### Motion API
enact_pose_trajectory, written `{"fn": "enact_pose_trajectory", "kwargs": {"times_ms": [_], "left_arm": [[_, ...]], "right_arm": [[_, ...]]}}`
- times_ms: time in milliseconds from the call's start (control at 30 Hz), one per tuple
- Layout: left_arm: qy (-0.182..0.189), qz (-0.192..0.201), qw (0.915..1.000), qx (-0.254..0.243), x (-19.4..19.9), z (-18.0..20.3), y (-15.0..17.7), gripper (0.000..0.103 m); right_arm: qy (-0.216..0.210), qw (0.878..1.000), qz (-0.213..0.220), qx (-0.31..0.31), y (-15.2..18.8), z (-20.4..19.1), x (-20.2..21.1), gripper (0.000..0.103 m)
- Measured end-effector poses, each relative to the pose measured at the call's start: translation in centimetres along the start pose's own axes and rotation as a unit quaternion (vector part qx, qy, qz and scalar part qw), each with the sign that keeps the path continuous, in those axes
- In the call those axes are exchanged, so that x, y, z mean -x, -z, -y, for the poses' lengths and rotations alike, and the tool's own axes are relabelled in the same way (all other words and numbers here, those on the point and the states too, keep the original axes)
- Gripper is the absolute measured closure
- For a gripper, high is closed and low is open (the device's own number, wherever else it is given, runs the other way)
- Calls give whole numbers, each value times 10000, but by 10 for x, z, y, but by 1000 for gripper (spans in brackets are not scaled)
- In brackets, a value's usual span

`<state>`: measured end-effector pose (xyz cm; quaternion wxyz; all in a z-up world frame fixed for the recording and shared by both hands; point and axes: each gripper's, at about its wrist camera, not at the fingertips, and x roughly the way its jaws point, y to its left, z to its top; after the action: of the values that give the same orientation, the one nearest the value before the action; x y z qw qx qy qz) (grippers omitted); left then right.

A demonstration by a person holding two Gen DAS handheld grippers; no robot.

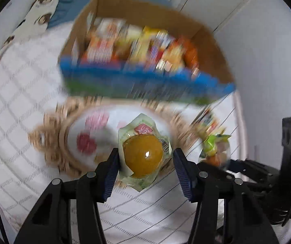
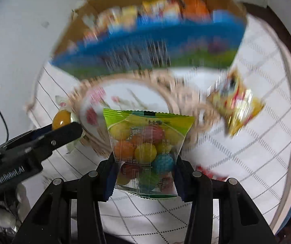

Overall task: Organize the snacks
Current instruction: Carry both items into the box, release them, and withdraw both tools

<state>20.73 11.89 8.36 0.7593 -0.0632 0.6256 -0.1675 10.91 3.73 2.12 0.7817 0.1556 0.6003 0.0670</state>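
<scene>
**Kid:** So what does each gripper have?

**Helper:** Look low in the middle of the left wrist view. The left gripper (image 1: pixel 145 162) is squeezed partway shut on a jelly cup (image 1: pixel 143 156), an orange blob in a see-through wrapper. The blue pads press on its two sides. Low in the middle of the right wrist view, the right gripper (image 2: pixel 145 166) is partway shut too, holding a bag of colored candy balls (image 2: pixel 145 148) by its lower half.

**Kid:** Where do they go?

**Helper:** I think into the cardboard box (image 1: pixel 212 46) at the top of both views. It is already full of snack packs. A white plate (image 1: pixel 96 134) on a woven mat (image 1: pixel 51 142) sits just below the box, on the surface (image 1: pixel 19 93) with the checked cloth.

**Kid:** What could go wrong?

**Helper:** The jelly cup is round and slick, so it could pop out if the hand swings fast. Everything behind it is smeared, so the hands seem to be moving quickly. The candy bag is floppy, and its top could catch on the blue front wall of the box.

**Kid:** Anything else?

**Helper:** The two grippers are near each other and could bump. One yellow snack pack (image 2: pixel 235 105) lies on the cloth at the right of the right wrist view and could get missed.
</scene>
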Motion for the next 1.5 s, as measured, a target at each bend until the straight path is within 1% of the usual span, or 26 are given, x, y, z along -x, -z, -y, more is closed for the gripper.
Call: {"fn": "enact_pose_trajectory", "kwargs": {"times_ms": [33, 100, 200, 267, 333, 367, 400, 567, 633, 700, 767, 800, 833, 867, 900, 933, 1000, 1100, 1267, 1367, 1500], "left_arm": [[52, 87, 9999, -20, 9, 0, -15, 53], [28, 239, 9997, -71, 19, 1, -44, 53], [-184, 385, 9990, -140, 30, -5, -82, 53], [-382, 336, 9985, -183, 17, -14, -105, 53], [-522, 148, 9985, -111, -2, -23, -128, 53], [-588, 71, 9982, -93, -9, -27, -130, 53], [-696, -30, 9975, -77, -19, -31, -139, 53], [-933, -534, 9942, -60, -61, -46, -156, 52], [-987, -658, 9929, -41, -74, -50, -157, 52], [-1000, -710, 9925, -14, -81, -53, -156, 48], [-1022, -745, 9920, 2, -86, -57, -156, 44], [-1073, -780, 9912, 29, -90, -59, -156, 44], [-1085, -778, 9910, 86, -92, -62, -155, 43], [-1102, -775, 9908, 128, -94, -65, -155, 43], [-1117, -784, 9905, 160, -96, -66, -155, 41], [-1134, -782, 9903, 177, -97, -67, -156, 38], [-1157, -686, 9908, 171, -95, -68, -158, 26], [-1164, -497, 9919, 142, -89, -67, -162, 13], [-1282, -331, 9911, 153, -82, -68, -164, 12], [-1468, -177, 9890, 101, -78, -65, -161, 12], [-1427, 91, 9896, 129, -67, -64, -157, 12]], "right_arm": [[-28, 10000, 84, -3, -13, -5, 10, 53], [-60, 9996, 278, 41, -37, -9, 29, 53], [16, 9986, 528, 84, -77, -10, 48, 53], [162, 9978, 624, 119, -109, -9, 50, 53], [266, 9977, 610, 124, -138, -8, 34, 53], [329, 9978, 566, 128, -152, -8, 24, 53], [385, 9979, 512, 113, -164, -7, 15, 53], [581, 9981, 165, 120, -197, -7, -31, 53], [682, 9975, 80, 148, -202, -9, -44, 53], [638, 9979, -64, 121, -201, -6, -63, 53], [566, 9979, -306, 29, -202, -3, -78, 49], [556, 9977, -384, 22, -202, -2, -82, 36], [648, 9969, -437, 21, -202, -1, -86, 16], [740, 9962, -463, 48, -201, -1, -90, 8], [768, 9958, -484, 68, -201, -1, -91, 5], [811, 9954, -503, 61, -201, 1, -92, 5], [900, 9945, -538, 64, -200, 3, -94, 5], [975, 9941, -483, 42, -198, 7, -90, 5], [1121, 9931, -325, 66, -195, 12, -82, 5], [1193, 9927, -183, 69, -192, 14, -71, 5], [1282, 9916, 50, 139, -185, 9, -51, 5]]}}
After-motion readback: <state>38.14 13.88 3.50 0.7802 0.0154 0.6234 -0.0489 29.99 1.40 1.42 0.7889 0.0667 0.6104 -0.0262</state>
